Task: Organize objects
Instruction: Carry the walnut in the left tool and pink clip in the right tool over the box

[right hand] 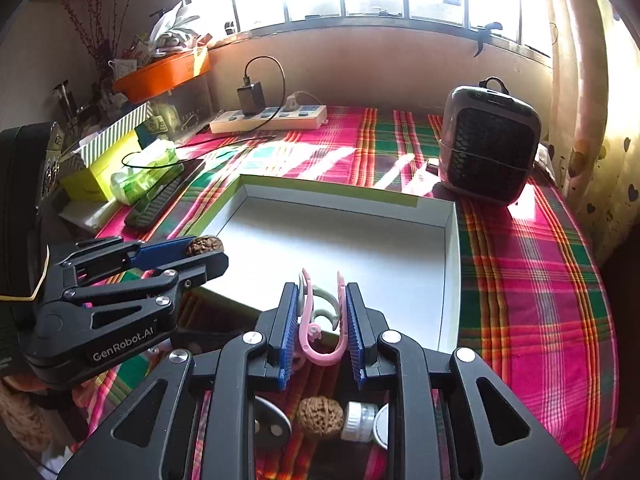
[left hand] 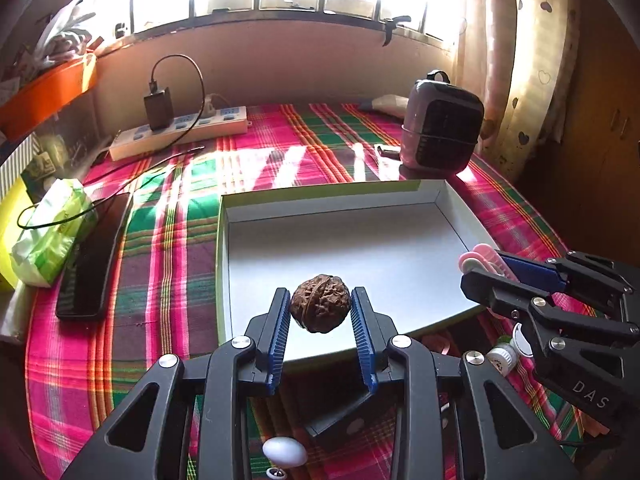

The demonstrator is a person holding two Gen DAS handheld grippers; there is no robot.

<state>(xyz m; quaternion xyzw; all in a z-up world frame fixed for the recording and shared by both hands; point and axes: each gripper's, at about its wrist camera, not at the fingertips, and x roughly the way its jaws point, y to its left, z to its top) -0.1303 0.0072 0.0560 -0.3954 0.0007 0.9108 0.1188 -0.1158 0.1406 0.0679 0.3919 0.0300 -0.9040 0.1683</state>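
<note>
My left gripper (left hand: 320,308) is shut on a brown walnut (left hand: 320,309), held above the near part of a shallow white tray (left hand: 348,240) with a green rim. In the right wrist view the same walnut (right hand: 204,245) shows at the left gripper's tips (right hand: 206,250). My right gripper (right hand: 321,312) is shut on pink and pale green plastic hooks (right hand: 320,320), over the tray's (right hand: 332,240) near edge. The hooks (left hand: 480,260) stick out of the right gripper (left hand: 486,268) in the left wrist view. The tray is bare inside.
Under the grippers on the plaid cloth lie a second walnut (right hand: 320,418), a small jar (right hand: 360,420), a white egg-shaped thing (left hand: 284,453) and a dark box (left hand: 344,412). A small heater (left hand: 440,128), power strip (left hand: 180,130), black remote (left hand: 92,256) and tissue pack (left hand: 52,236) surround the tray.
</note>
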